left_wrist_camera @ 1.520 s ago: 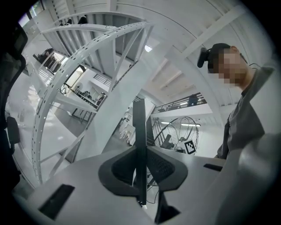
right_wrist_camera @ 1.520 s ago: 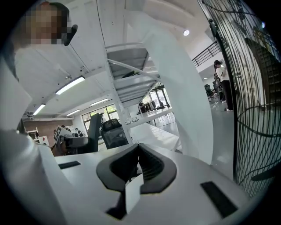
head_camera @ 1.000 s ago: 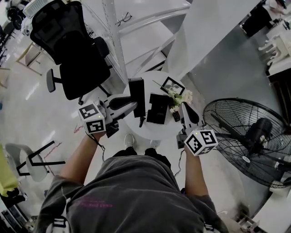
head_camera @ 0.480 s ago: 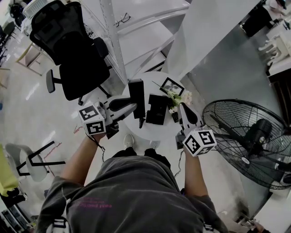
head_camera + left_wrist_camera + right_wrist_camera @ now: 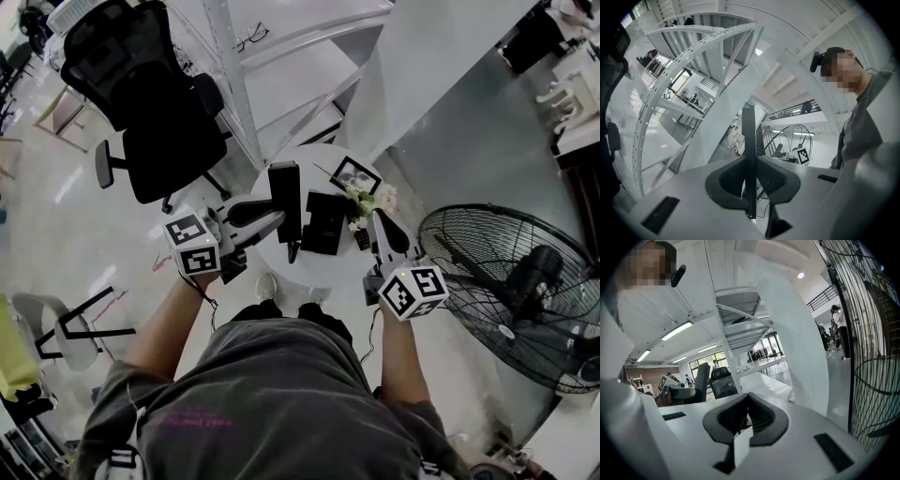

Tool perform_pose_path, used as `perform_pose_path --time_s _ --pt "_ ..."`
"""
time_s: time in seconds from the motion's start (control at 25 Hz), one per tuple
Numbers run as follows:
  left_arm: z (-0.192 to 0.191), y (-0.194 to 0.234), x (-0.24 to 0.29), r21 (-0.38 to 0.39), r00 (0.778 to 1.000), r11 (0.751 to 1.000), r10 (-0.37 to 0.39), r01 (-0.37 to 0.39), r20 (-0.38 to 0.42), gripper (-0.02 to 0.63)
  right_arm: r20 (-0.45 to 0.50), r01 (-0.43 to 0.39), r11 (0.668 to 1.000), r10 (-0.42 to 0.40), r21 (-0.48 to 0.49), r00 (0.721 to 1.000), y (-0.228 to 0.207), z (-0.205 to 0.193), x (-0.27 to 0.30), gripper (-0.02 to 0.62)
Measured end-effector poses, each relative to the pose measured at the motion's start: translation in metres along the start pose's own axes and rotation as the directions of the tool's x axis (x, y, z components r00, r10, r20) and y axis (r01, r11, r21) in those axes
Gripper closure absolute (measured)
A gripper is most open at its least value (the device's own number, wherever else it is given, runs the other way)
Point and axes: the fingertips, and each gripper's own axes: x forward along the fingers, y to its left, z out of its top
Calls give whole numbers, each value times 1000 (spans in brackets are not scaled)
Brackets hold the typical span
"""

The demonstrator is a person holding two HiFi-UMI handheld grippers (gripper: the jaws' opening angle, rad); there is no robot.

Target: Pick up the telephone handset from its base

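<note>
Left gripper (image 5: pixel 266 217), left of centre in the head view: jaws clamped on the telephone handset (image 5: pixel 284 194). The left gripper view confirms this, with the dark pads pressed against both sides of a thin black body seen edge-on. The handset sits just left of the black base (image 5: pixel 326 223) and apart from it, over the left part of the round white table (image 5: pixel 314 270). A cord end hangs below the handset's near end. Right gripper (image 5: pixel 378 221), right of centre: jaws together at the tips with nothing between them, positioned beside the table's right edge. On the table, right of the base: a framed picture (image 5: pixel 356 175) and a small flower bunch (image 5: pixel 370 203). Surroundings: black office chair (image 5: pixel 155 103) at upper left, floor fan (image 5: pixel 506 281) at right.
</note>
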Motion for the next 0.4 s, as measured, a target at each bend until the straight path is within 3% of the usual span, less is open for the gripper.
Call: perform_pose_path --time_s 0.4 --pt "-4 4 7 -7 1000 1000 -3 3 -8 528 -5 -5 1000 5 2 1000 -5 -2 3 577"
